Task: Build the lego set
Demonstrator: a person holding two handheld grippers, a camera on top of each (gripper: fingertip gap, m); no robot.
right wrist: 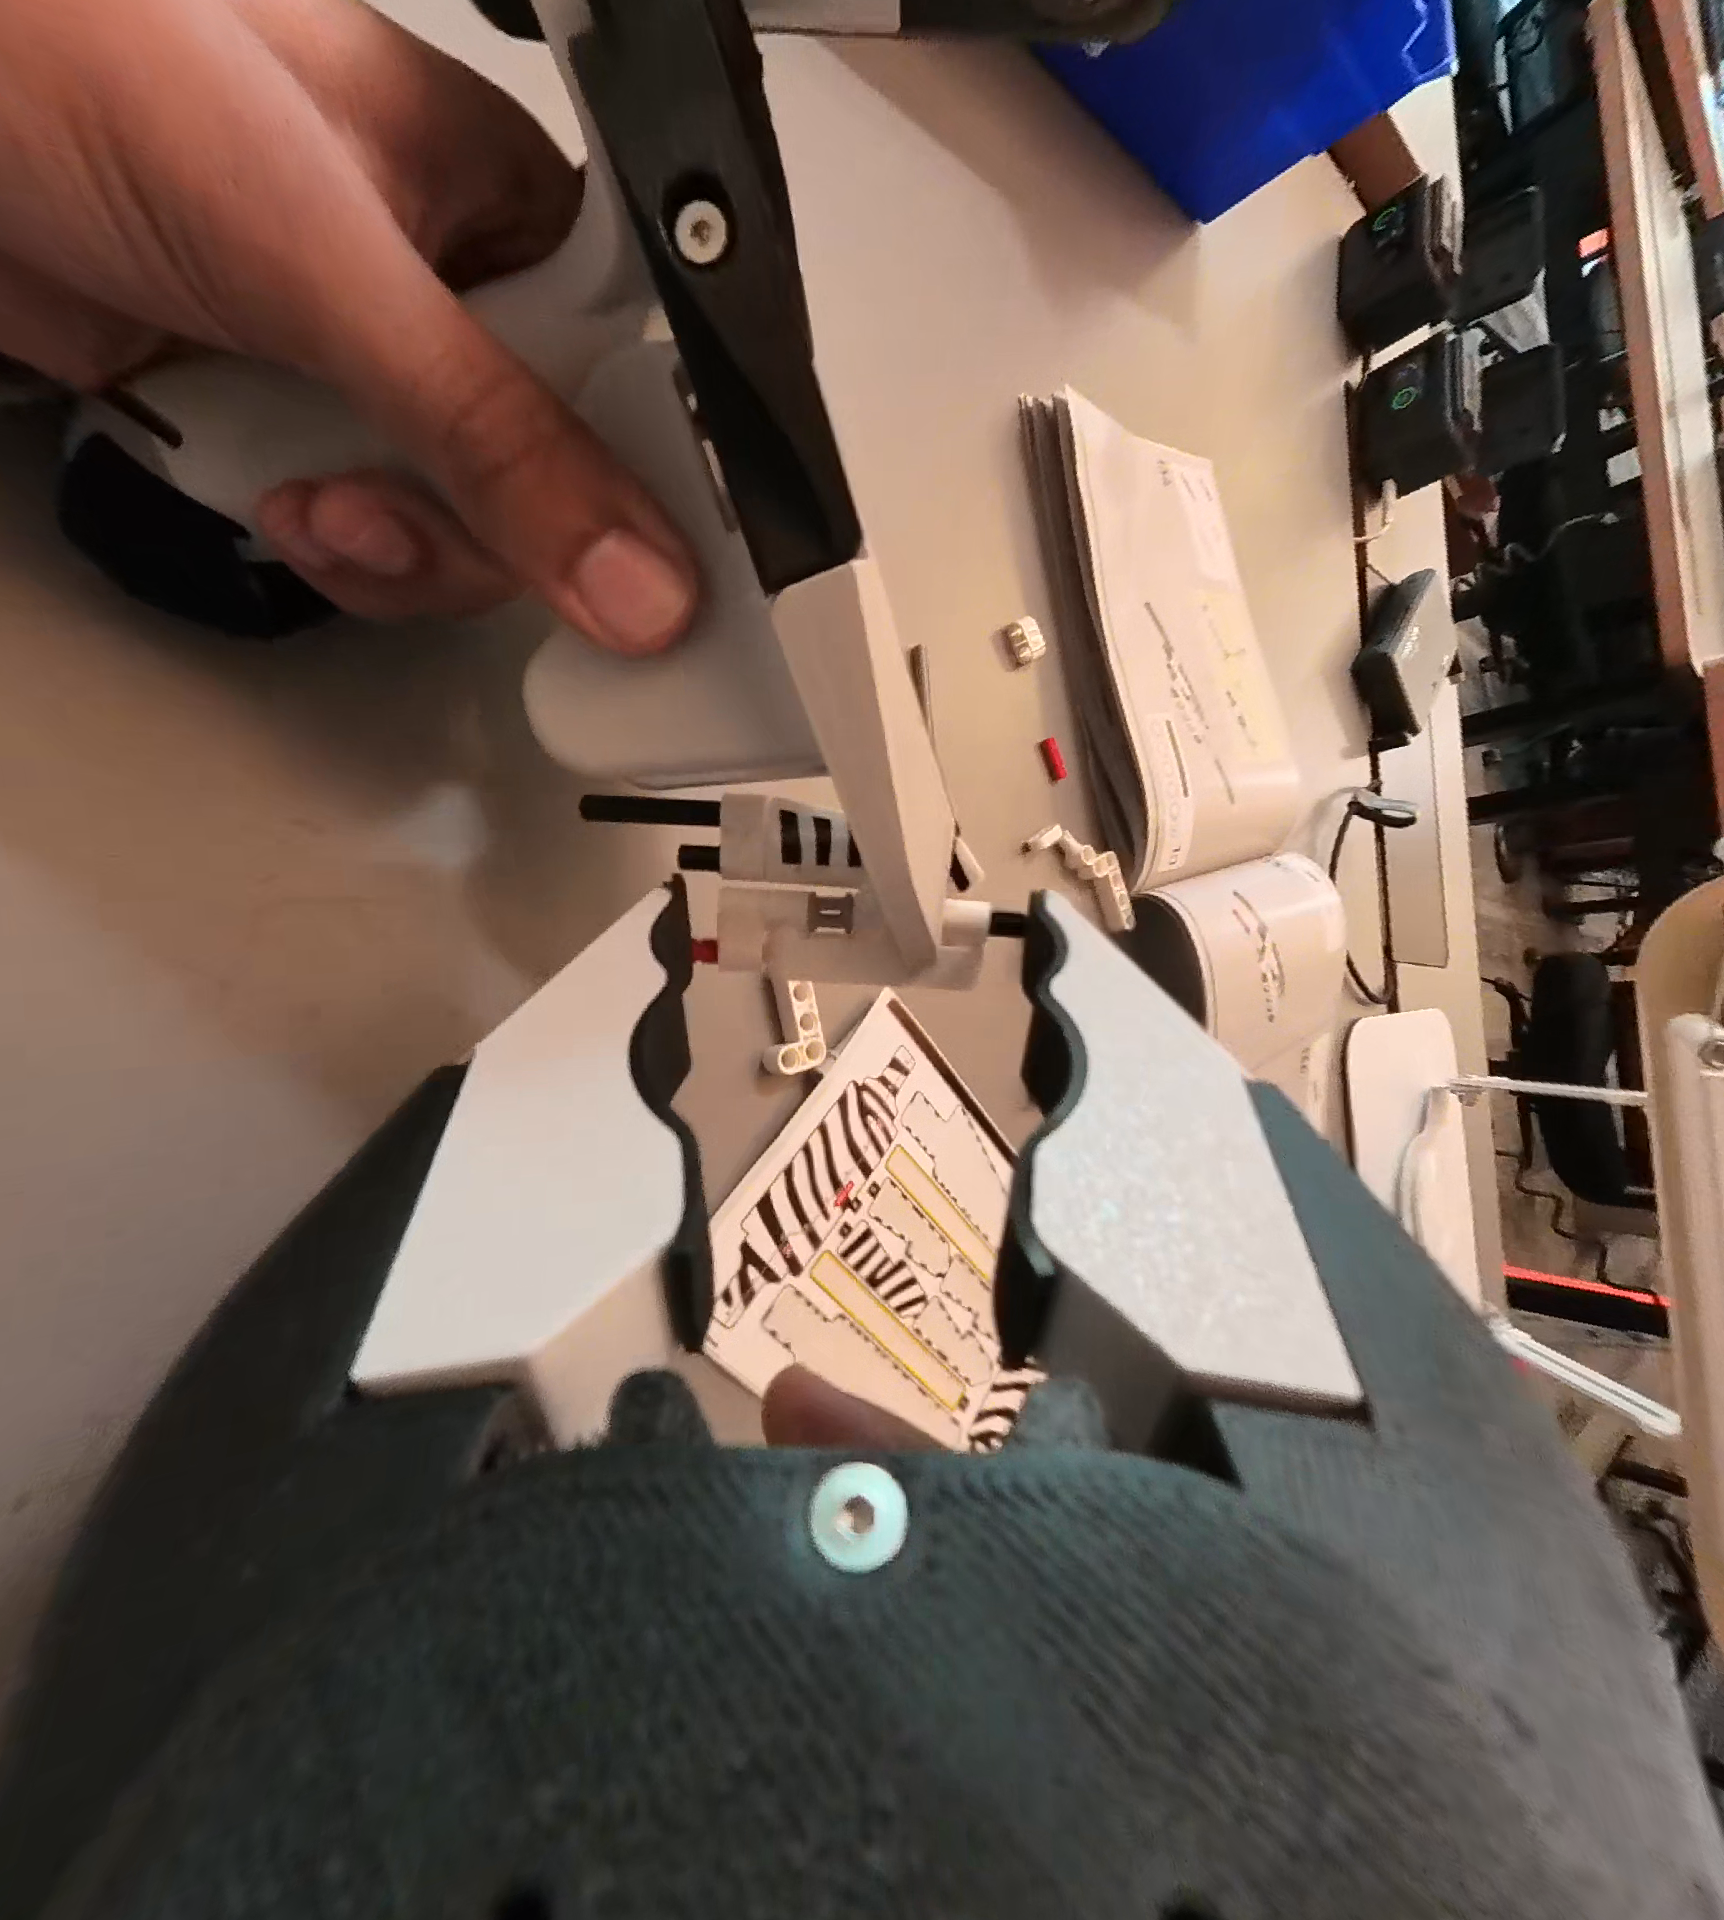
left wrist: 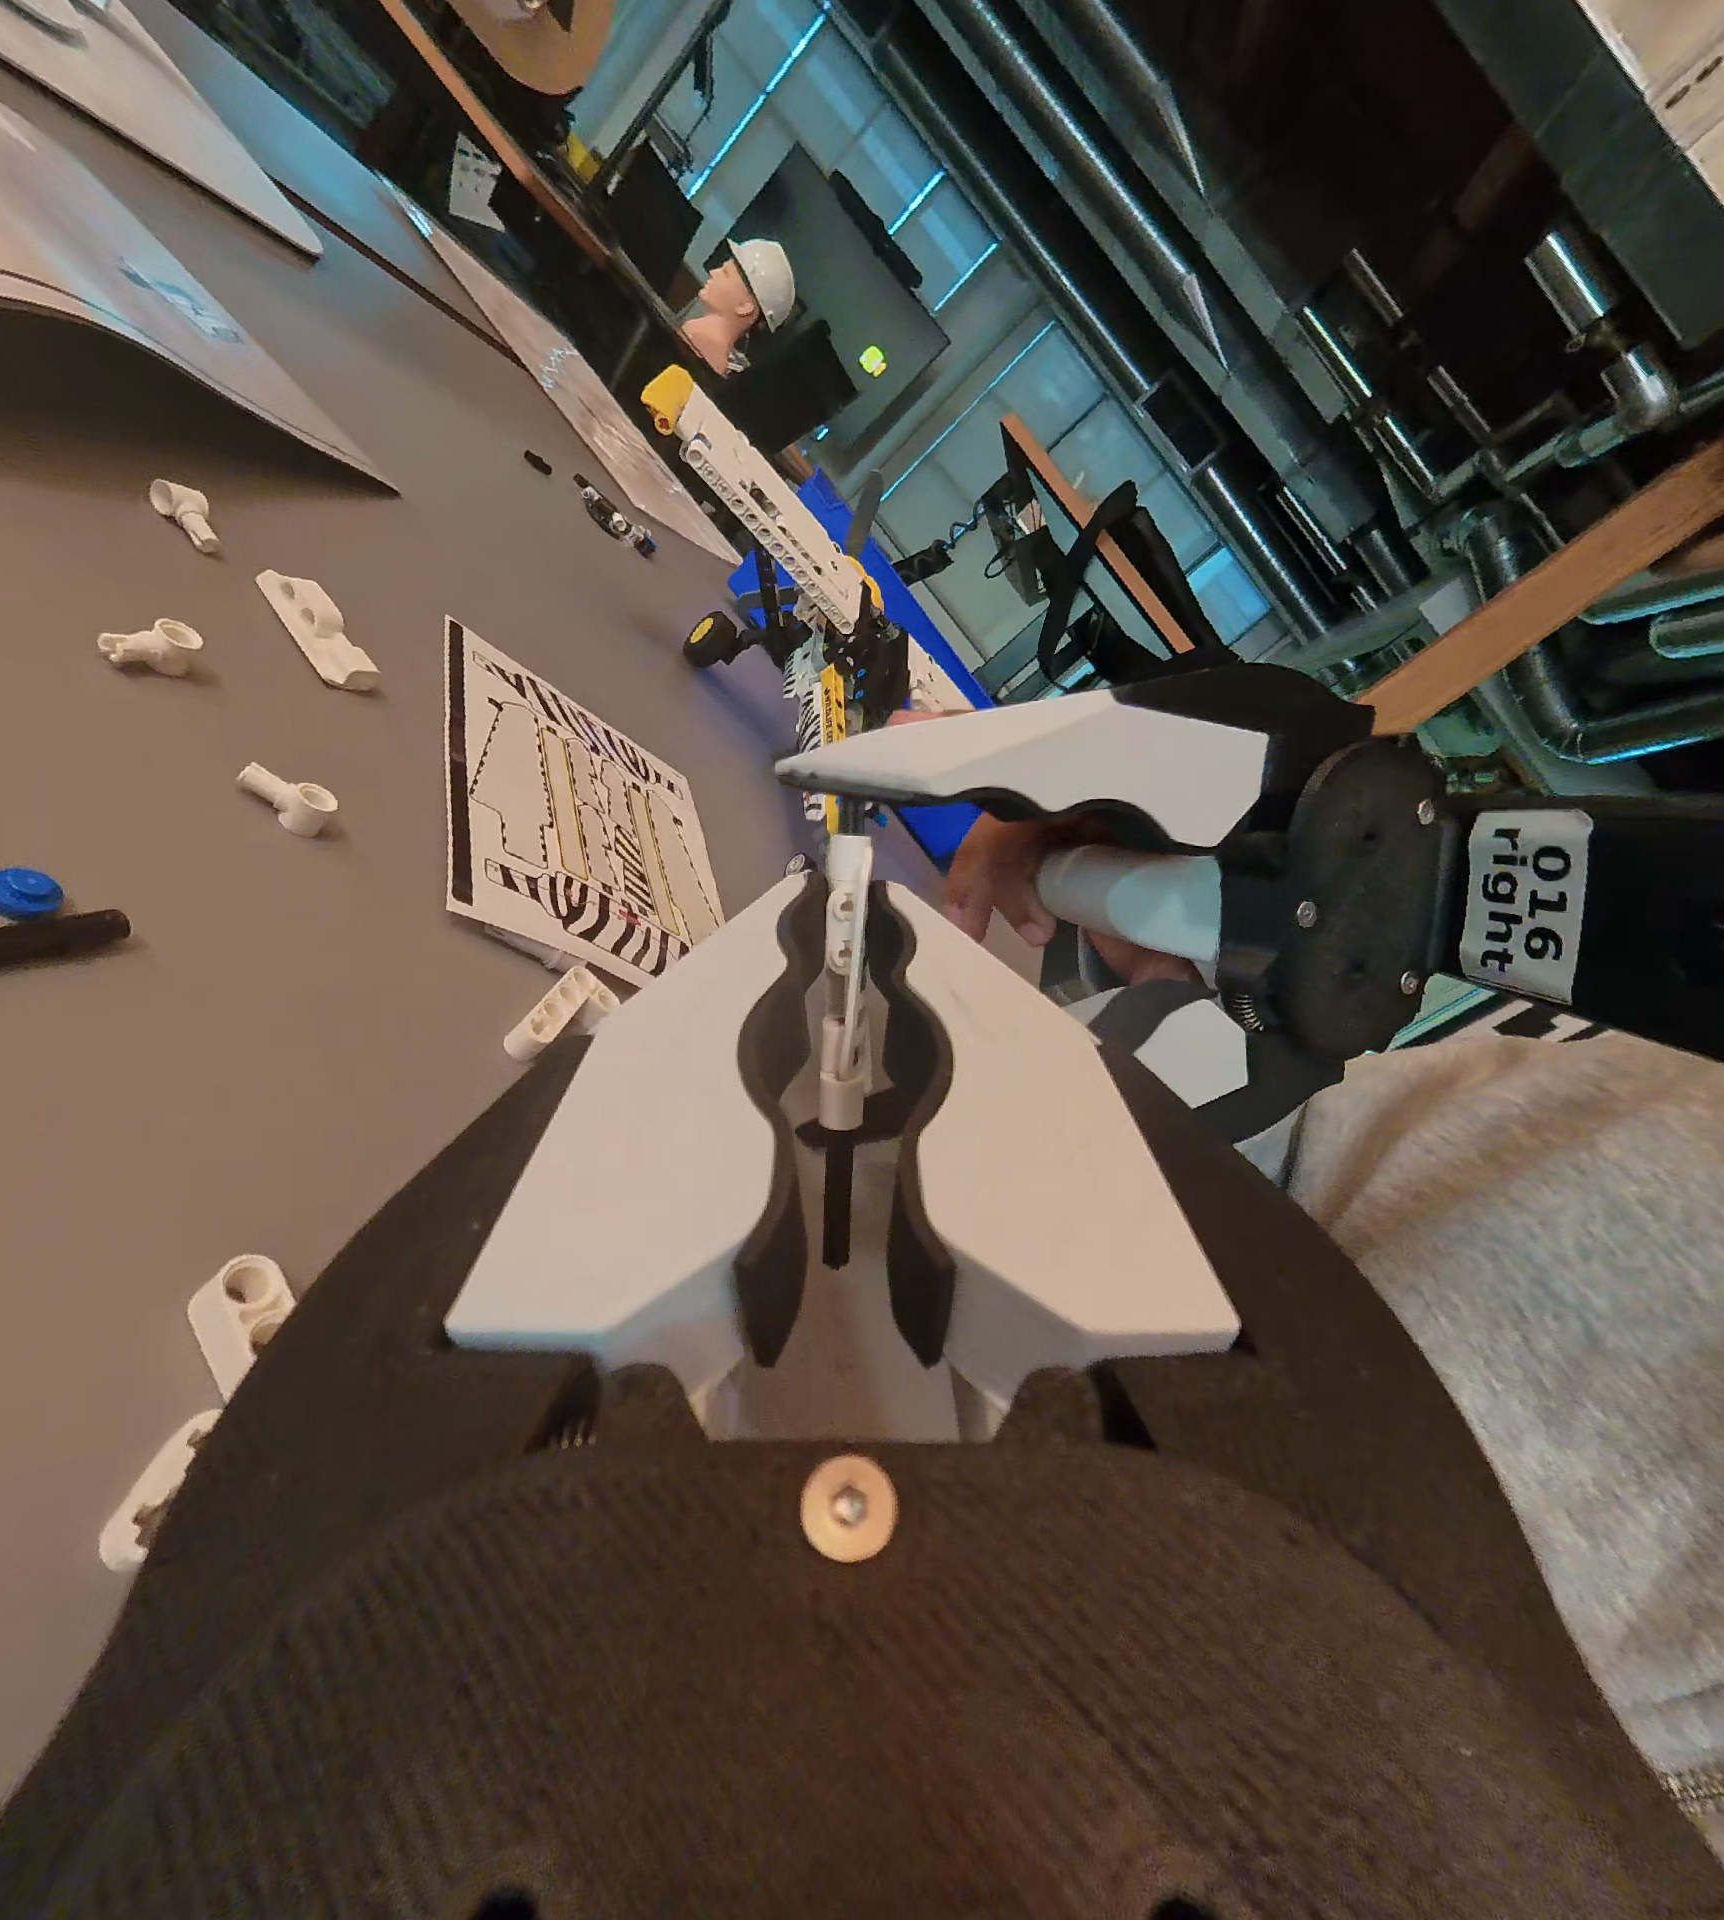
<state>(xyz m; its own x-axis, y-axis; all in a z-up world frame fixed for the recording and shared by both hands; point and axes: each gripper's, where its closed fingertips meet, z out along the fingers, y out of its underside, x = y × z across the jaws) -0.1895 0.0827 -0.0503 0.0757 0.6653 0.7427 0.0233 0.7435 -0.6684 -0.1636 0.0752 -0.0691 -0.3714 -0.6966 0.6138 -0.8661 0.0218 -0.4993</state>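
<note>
My left gripper (left wrist: pixel 842 883) is shut on a small white lego assembly (left wrist: pixel 842 940) with a black axle through it, held above the grey table (left wrist: pixel 214 1039). In the right wrist view the left gripper (right wrist: pixel 915 914) comes down from the top, holding that assembly (right wrist: pixel 785 847), which has zebra stripes and a red pin. My right gripper (right wrist: pixel 856 899) is open. Its jaws stand on either side of the assembly, one near the red pin, one at the black axle's end. In the left wrist view the right gripper (left wrist: pixel 796 771) reaches in from the right over the assembly's top.
A zebra sticker sheet (left wrist: pixel 567 810) (right wrist: pixel 879 1226) lies under the grippers. Loose white parts (left wrist: pixel 318 629), a blue round piece (left wrist: pixel 24 891) and a black axle (left wrist: pixel 16 943) lie to the left. A partly built model (left wrist: pixel 785 540), a blue bin (right wrist: pixel 1222 83) and booklets (right wrist: pixel 1170 644) stand farther off. Left and right tips are no more than a few centimetres apart.
</note>
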